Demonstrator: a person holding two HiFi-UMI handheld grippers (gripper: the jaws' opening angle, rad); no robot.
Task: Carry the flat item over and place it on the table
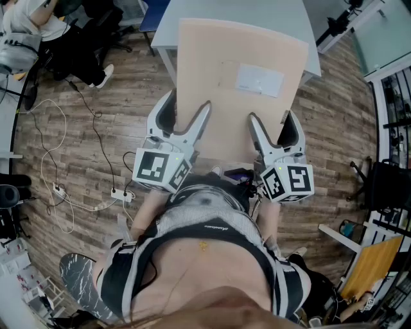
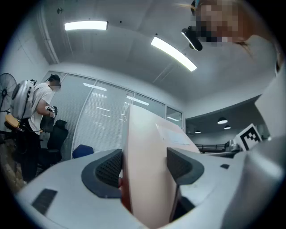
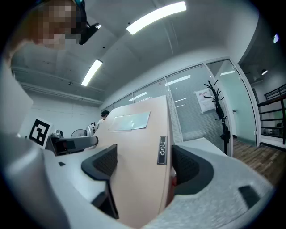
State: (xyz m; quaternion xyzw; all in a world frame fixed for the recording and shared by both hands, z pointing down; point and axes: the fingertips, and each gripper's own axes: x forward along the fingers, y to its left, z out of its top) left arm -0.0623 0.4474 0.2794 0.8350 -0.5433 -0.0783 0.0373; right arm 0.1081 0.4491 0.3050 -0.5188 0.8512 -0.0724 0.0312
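While pinching the flat board (image 1: 215,61) by its near edge in left claw (image 1: 186,110) and right claw (image 1: 272,122), carry it lengthwise onto the table (image 1: 257,9) straight ahead.

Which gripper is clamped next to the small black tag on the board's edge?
The right gripper: the black tag sits on the flat board beside its jaw; the left gripper grips plain edge.

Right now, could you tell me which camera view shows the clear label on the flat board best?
The head view: the clear label faces it nearly square on the flat board. Both gripper views see it at a slant, narrowed, the left gripper view most.
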